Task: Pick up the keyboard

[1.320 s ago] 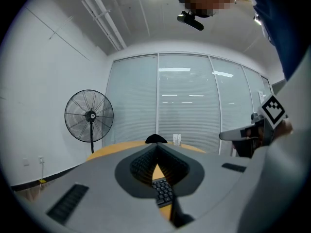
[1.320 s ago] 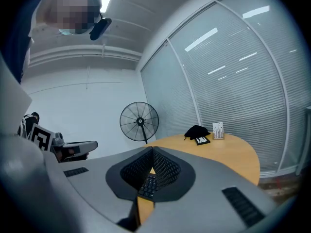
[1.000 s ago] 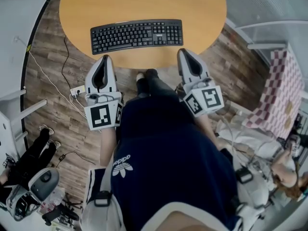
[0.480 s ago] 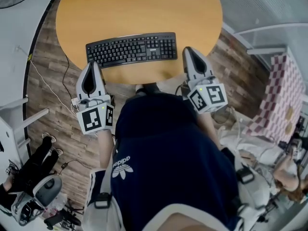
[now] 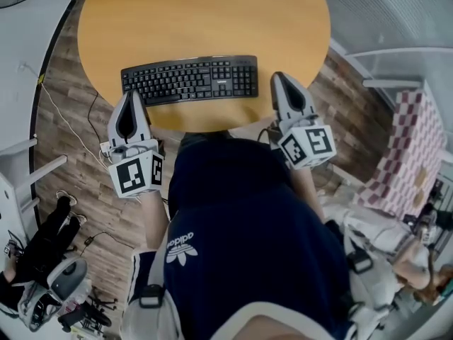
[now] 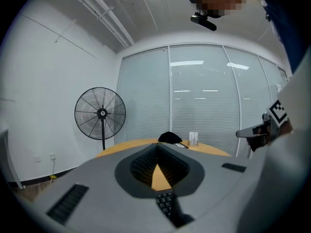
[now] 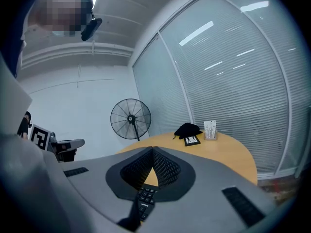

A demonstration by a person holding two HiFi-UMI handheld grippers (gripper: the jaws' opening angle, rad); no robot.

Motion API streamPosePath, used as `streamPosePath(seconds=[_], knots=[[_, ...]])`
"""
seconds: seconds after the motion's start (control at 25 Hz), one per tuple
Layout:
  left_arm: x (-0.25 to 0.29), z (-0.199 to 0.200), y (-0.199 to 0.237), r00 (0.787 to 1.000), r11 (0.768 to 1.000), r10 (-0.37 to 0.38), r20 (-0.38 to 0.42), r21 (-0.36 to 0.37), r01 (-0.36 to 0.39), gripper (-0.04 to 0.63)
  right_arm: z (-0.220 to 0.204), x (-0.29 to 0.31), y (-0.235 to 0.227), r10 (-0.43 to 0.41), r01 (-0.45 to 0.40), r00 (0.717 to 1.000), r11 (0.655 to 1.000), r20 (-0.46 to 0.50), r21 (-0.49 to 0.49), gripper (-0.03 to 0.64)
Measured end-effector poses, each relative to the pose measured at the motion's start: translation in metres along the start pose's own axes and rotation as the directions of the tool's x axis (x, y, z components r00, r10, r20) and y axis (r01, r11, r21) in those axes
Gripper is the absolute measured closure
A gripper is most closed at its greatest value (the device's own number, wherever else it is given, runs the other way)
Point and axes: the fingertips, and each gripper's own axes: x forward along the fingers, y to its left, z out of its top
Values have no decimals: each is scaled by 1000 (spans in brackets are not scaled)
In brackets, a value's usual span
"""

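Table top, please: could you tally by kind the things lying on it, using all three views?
Keyboard: 1
Black cloth-like item: 1
Dark-framed flat card: 1
White upright card stand: 1
Total: 4

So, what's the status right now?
Left gripper and right gripper shut, empty, one near each end of keyboard. Keyboard flat on table. Nothing in the way.
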Motion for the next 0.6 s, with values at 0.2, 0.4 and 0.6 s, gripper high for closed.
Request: streamPosePath(seconds=[0.2, 0.4, 0.6], knots=[[10, 1, 10, 1000, 1000, -11, -23, 8, 11, 592, -1, 9, 1, -13, 13, 1000, 1000, -3, 13, 614], [22, 7, 24, 998, 998, -50, -42, 35, 52, 592, 7, 13, 4, -64, 64, 998, 997, 12, 41, 614], [34, 14, 45, 997, 997, -62, -40, 49, 64, 592, 13, 17, 7, -102, 101, 994, 994, 33, 47, 614]])
